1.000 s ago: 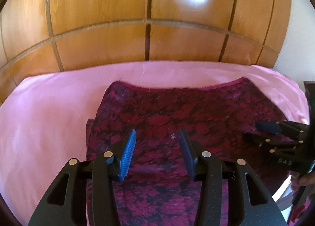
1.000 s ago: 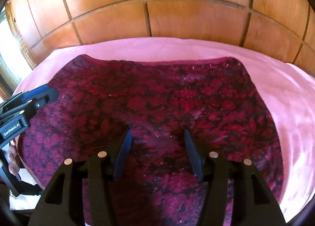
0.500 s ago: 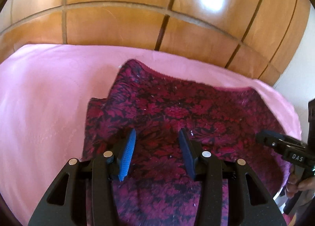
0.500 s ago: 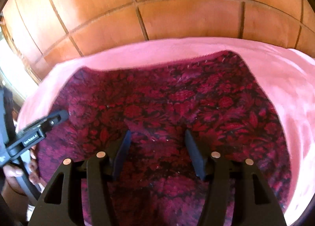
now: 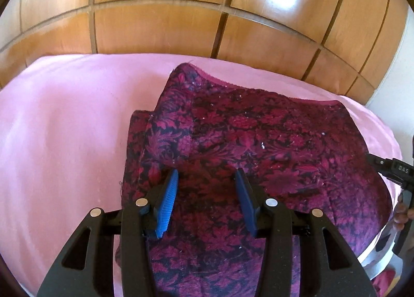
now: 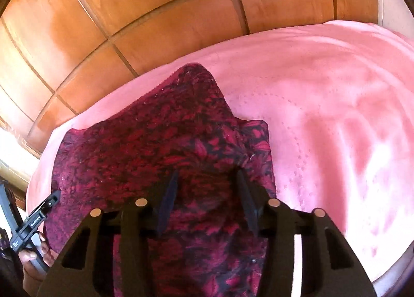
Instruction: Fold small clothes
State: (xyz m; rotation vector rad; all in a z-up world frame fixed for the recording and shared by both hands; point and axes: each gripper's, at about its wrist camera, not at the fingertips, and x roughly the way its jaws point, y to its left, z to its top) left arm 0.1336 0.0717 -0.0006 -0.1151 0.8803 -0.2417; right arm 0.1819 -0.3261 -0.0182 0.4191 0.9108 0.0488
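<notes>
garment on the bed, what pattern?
Dark floral print, magenta-red on near-black, on the garment; clearest in the left wrist view.

Garment (image 5: 258,141) on the bed cover (image 5: 64,128), panelled wall (image 5: 155,25) behind.
Both grippers hang over the garment's near part: left gripper (image 5: 207,180), right gripper (image 6: 207,183).

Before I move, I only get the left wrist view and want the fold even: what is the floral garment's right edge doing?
Observer: A lower layer of the floral garment sticks out sideways there.
Operator: And the right gripper?
Observer: Its jaws are closing, still apart, with fabric between them near that edge.
Operator: What lies beyond the edge?
Observer: Pink bedcover with dotted stitch lines.
</notes>
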